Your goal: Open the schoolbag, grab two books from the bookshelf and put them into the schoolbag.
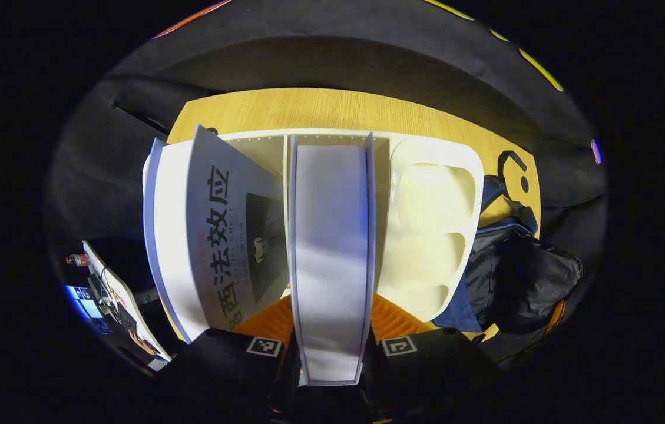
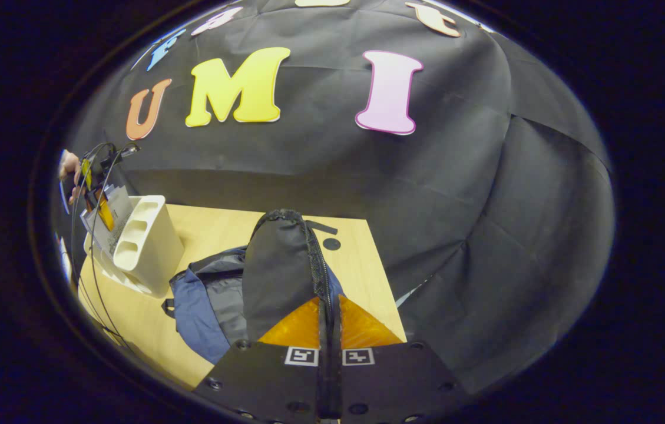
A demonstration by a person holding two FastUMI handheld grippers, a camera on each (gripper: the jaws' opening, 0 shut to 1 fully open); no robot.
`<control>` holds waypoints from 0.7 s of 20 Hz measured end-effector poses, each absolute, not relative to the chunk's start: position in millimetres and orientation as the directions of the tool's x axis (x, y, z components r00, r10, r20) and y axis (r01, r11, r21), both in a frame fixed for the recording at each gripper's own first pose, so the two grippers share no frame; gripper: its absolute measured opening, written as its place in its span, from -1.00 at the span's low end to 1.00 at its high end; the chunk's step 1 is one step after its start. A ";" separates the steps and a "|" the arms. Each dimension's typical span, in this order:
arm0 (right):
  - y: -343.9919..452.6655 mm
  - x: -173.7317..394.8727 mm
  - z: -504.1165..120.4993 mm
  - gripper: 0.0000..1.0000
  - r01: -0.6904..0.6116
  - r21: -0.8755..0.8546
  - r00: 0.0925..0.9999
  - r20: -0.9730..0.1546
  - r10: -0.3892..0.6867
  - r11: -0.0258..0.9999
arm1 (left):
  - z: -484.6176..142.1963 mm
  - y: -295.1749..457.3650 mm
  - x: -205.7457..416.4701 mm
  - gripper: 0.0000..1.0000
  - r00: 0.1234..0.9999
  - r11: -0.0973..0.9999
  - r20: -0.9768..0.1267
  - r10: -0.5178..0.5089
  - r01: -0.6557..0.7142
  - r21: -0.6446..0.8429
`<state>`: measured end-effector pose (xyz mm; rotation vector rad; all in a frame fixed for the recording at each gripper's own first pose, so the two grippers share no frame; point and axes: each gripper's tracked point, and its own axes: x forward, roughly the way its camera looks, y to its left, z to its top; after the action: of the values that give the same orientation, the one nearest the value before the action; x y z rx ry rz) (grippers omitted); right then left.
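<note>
Left gripper, jaws clamped on an upright book above the white bookshelf; right gripper, jaws clenched on the schoolbag's raised flap, on the wooden surface.

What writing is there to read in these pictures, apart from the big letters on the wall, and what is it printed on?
"西法效应": large dark characters running down the cover of the leaning book; a further character at the bottom end is cut off.
Small print beside that title: too blurred to read.
Square markers: patterns, not words.
</note>
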<state>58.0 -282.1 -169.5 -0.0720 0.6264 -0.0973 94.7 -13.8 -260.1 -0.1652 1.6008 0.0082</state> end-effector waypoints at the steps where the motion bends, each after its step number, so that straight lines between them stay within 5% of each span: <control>1: -282.1 58.0 -169.8 -1.00 0.069 -0.096 0.807 -0.580 -0.112 0.993 | -256.0 -11.8 91.6 -0.07 -0.034 0.989 -0.995 -0.090 -0.117 -0.085; 7: -278.3 53.2 -164.2 -1.00 0.076 -0.099 0.814 -0.569 -0.119 0.992 | -188.4 -8.2 66.5 -0.12 0.069 0.989 -0.989 -0.128 -0.061 -0.133; 14: -279.2 43.3 -160.5 -1.00 0.104 -0.111 0.816 -0.558 -0.149 0.988 | -99.1 12.1 13.9 -0.13 0.189 0.939 -0.939 -0.289 -0.136 -0.316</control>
<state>43.3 -279.2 -160.5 -0.0765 0.6012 -0.1352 13.9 12.1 -99.1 -0.3653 1.3857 -0.1106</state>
